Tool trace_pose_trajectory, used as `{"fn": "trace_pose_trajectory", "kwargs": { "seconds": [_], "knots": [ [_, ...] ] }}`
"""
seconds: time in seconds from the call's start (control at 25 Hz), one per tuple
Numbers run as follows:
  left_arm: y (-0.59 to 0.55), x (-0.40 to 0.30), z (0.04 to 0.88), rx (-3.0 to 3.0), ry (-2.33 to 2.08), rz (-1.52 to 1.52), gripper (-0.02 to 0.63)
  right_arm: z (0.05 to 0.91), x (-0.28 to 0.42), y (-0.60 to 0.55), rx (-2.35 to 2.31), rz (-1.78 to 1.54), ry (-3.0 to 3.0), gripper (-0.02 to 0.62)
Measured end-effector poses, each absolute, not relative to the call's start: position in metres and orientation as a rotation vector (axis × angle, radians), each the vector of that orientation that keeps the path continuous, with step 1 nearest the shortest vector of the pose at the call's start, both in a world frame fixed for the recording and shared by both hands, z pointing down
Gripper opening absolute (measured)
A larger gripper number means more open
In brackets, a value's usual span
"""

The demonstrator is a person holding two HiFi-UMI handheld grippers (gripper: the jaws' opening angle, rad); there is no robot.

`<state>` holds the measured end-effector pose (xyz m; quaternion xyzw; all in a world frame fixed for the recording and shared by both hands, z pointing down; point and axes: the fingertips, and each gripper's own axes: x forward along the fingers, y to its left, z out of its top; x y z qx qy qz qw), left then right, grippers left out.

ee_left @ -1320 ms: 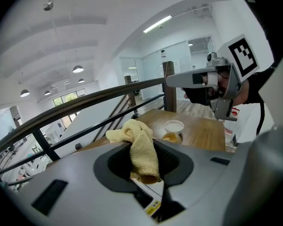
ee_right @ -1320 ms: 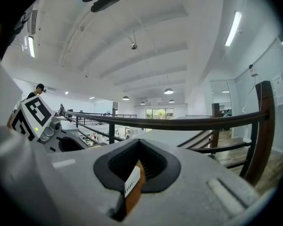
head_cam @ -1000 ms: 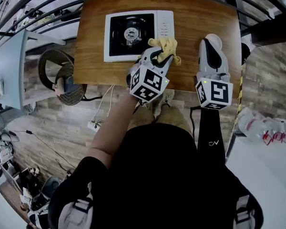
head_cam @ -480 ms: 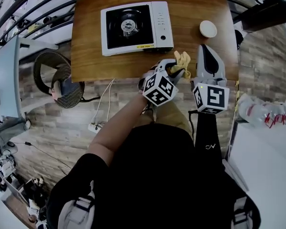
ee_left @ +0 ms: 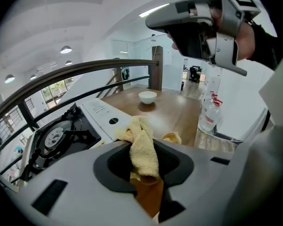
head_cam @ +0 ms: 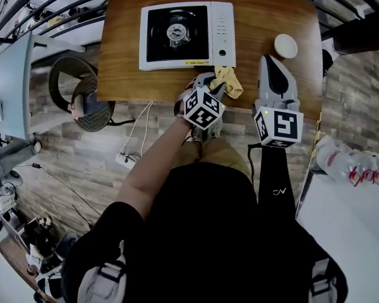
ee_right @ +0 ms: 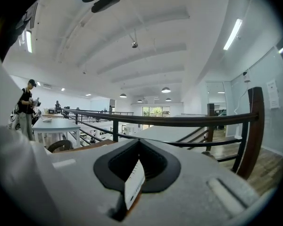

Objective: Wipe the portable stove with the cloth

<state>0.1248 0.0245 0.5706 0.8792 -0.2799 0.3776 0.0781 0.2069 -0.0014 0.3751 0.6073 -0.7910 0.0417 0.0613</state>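
The white portable stove (head_cam: 186,35) with its black burner sits at the back of the wooden table (head_cam: 259,17). My left gripper (head_cam: 217,82) is shut on the yellow cloth (head_cam: 230,81) just in front of the stove's front right corner, off the stove. In the left gripper view the cloth (ee_left: 142,147) hangs bunched between the jaws of the left gripper (ee_left: 144,166), with the stove (ee_left: 66,133) to the left. My right gripper (head_cam: 273,65) rests over the table's right side, jaws shut and empty; its own view shows the right gripper (ee_right: 137,166) pointing up at the railing.
A small white bowl (head_cam: 285,45) stands at the table's right, behind the right gripper, and shows as the bowl (ee_left: 147,97) in the left gripper view. Plastic bottles (head_cam: 357,169) lie off the table to the right. A round chair (head_cam: 82,100) stands left. A person (ee_right: 27,108) stands far off.
The left gripper has carried the cloth off the stove's right front corner toward the table's front edge, then a little back toward the stove's front. The right gripper has hardly moved.
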Motion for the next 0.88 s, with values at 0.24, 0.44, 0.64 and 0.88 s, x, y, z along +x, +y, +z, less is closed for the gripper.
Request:
{"fn": "trace_pose_trajectory", "kwargs": {
  "seconds": [0.24,0.44,0.64,0.88],
  "knots": [
    [0.019,0.083,0.564,2.611,-0.946,1.183,0.098,0.37,0.172,-0.028,1.726,0.092,-2.505,0.002],
    [0.012,0.035,0.556,2.599,-1.041,1.2,0.098,0.363,0.129,-0.048,1.638,0.046,-2.552,0.002],
    [0.001,-0.024,0.555,2.575,-1.106,1.191,0.098,0.357,0.086,-0.072,1.619,0.022,-2.552,0.002],
    [-0.01,-0.097,0.56,2.57,-1.105,1.209,0.098,0.357,0.028,-0.104,1.605,0.026,-2.553,0.002]
  ]
}}
